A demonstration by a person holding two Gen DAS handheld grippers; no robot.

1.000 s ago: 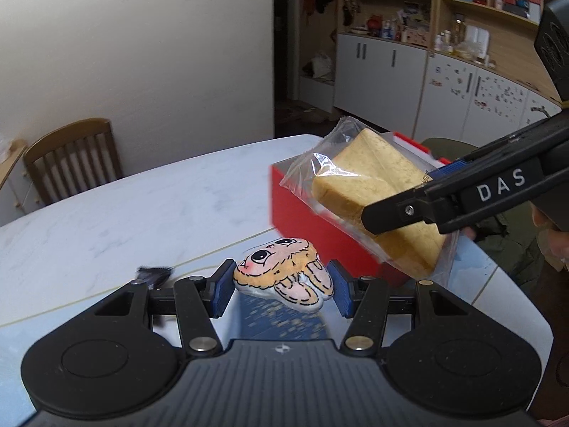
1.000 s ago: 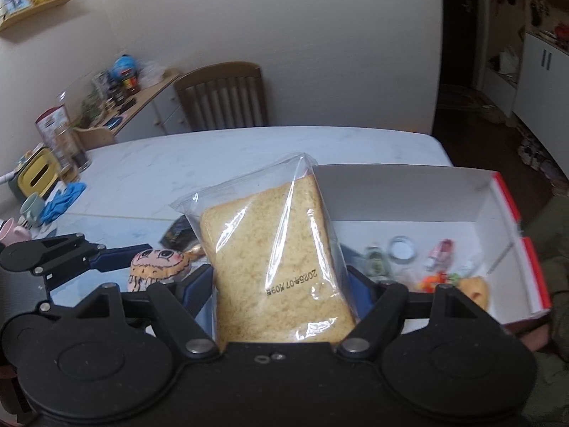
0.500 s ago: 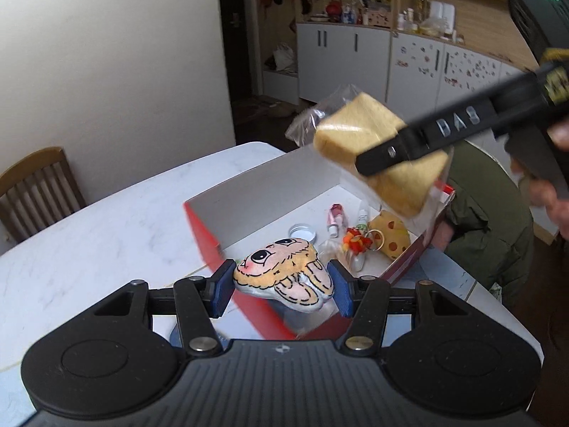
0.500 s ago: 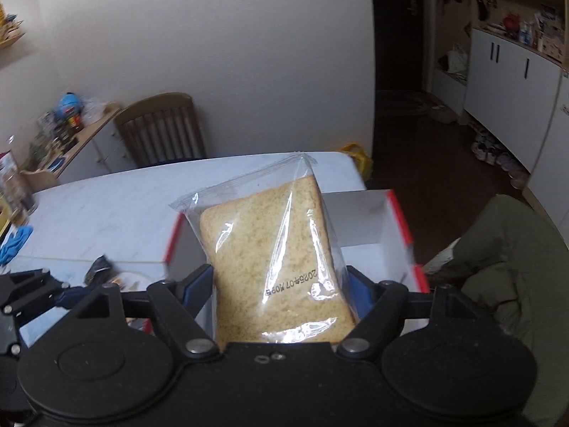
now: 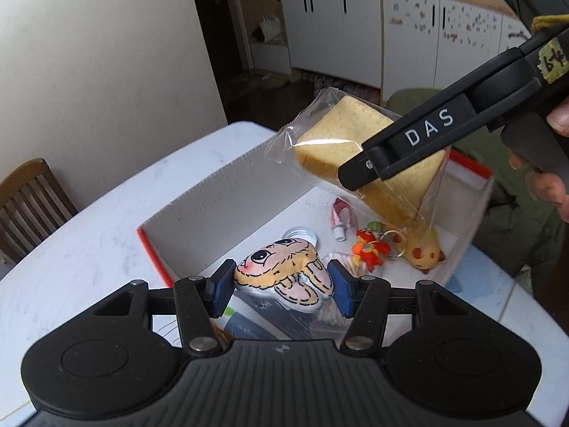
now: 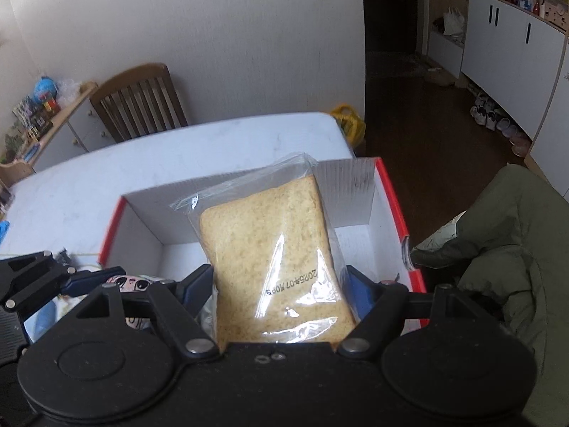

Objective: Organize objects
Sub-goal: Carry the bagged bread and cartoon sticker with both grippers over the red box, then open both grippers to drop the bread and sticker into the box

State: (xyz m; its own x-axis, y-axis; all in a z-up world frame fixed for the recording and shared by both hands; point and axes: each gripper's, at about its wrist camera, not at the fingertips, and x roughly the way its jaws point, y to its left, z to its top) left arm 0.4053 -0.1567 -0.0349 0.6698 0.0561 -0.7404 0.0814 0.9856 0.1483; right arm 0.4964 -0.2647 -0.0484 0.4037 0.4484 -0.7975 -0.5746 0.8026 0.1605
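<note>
Over the red box (image 5: pixel 156 259), the left gripper (image 5: pixel 282 286) clamps a cartoon-face toy (image 5: pixel 284 279) while the right gripper (image 6: pixel 281 290) pinches bagged bread (image 6: pixel 270 259).

- You're in a home, probably its dining room: marble-look table (image 6: pixel 199 149), wooden chair (image 6: pixel 142 103).
- White cabinets (image 6: pixel 505 53), shoes (image 6: pixel 494 121) on the floor.

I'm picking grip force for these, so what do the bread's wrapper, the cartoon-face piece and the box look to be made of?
Bread wrapper: thin clear plastic film, glossy; it wrinkles and shows glare.
Cartoon-face piece, in the left tool: looks like a soft, puffy printed foil packet, silvery at the edge; cannot be sure.
Box: apparently corrugated cardboard, matte white inside with a red rim; ribbed lines show on the wall.
</note>
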